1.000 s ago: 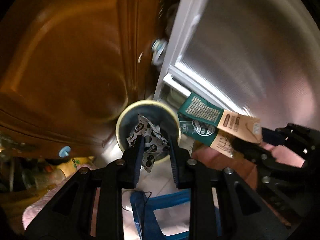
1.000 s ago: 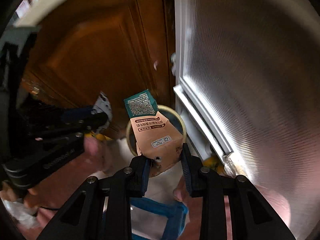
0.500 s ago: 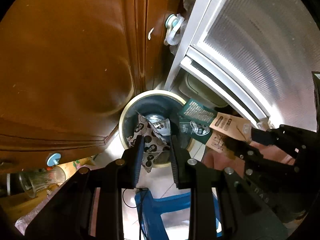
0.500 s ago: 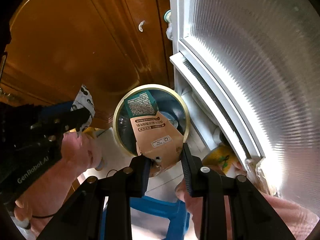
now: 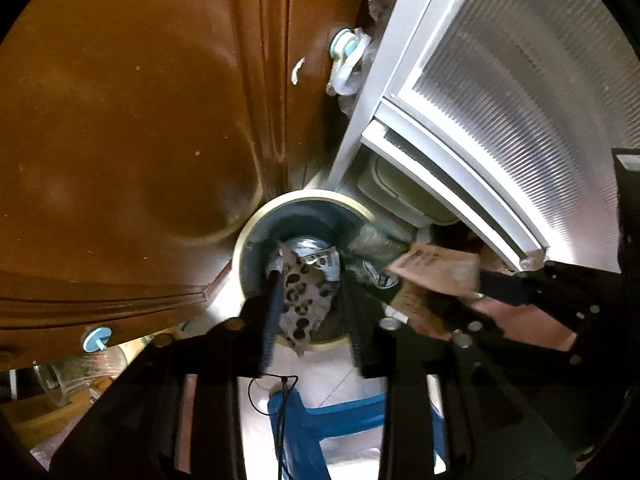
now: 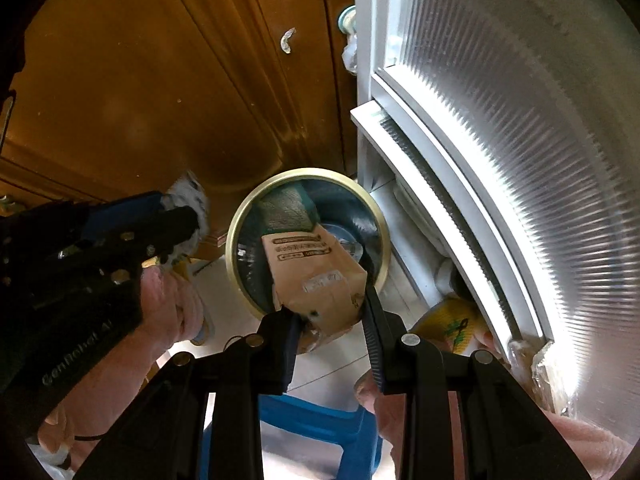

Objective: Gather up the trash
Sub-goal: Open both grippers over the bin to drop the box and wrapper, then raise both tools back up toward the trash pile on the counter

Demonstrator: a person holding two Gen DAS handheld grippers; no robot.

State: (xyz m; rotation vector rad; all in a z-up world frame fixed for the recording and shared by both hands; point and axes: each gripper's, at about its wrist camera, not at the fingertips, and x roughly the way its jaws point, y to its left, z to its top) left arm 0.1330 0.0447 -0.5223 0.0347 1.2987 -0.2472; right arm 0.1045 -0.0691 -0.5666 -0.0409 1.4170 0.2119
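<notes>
A round trash bin (image 5: 256, 236) with a cream rim and dark blue inside stands on the floor below both grippers. My left gripper (image 5: 310, 308) points down over it and its jaws are opening. A black-spotted white wrapper (image 5: 304, 300) hangs between them against the left pad, with a gap to the right pad. My right gripper (image 6: 330, 320) holds a brown and green paper carton (image 6: 316, 276) over the bin (image 6: 236, 224). Its jaws are starting to open, but both pads still touch the carton. The carton (image 5: 436, 268) looks blurred in the left wrist view.
A brown wooden door (image 5: 140, 120) rises left of the bin, and a white-framed ribbed glass door (image 5: 520, 120) stands to the right. A blue plastic stool (image 6: 320, 432) sits under the grippers. A glass vase (image 5: 60, 376) is at lower left. A yellow bag (image 6: 452, 328) lies by the glass door.
Both grippers have come down closer over the bin. The left jaws have parted and the spotted wrapper now sits loose between them. The carton has tipped further into the bin's mouth.
</notes>
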